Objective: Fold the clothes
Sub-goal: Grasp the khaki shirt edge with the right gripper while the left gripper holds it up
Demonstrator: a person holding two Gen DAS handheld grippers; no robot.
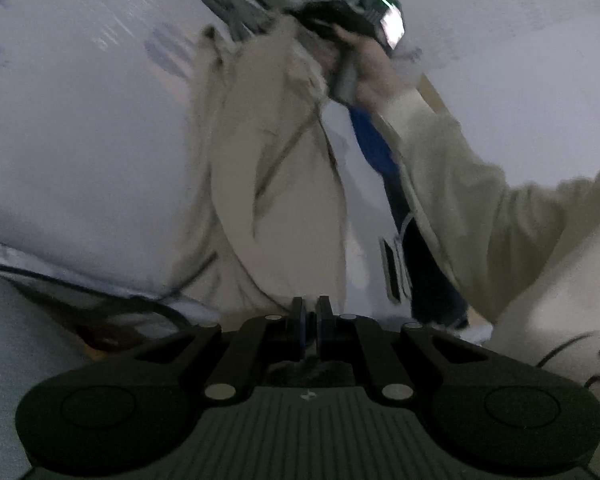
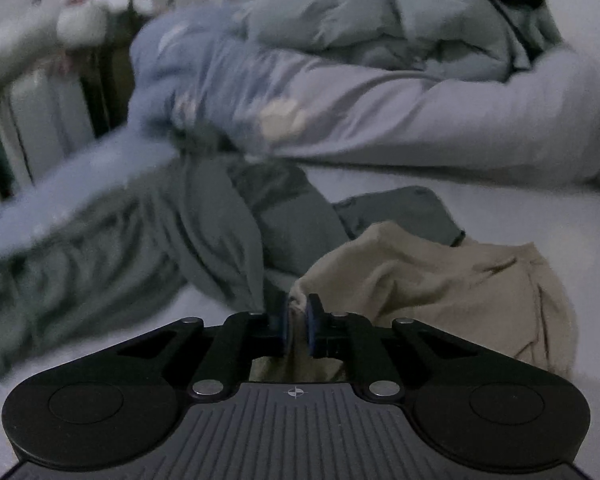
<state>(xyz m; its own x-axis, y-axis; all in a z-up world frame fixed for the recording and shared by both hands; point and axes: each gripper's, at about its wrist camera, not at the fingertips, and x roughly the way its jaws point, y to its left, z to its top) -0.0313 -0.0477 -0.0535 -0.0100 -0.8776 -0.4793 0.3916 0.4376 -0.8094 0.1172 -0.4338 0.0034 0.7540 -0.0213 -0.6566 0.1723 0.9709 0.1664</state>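
While the beige garment [image 1: 268, 184] lies stretched along the pale bed [image 1: 80, 140], both tongs pinch it at opposite ends — the left tongs [image 1: 310, 322] are nearly closed on beige cloth near the bed's edge, and the right tongs [image 2: 297, 322] are clamped on a bunched fold of the same fabric [image 2: 440, 276] beside a grey-green garment [image 2: 220, 224]. The step looks like lifting and spreading before the first fold. Next, both hands probably need to pull apart evenly — keeping the cloth taut and clear of the grey-green piece.
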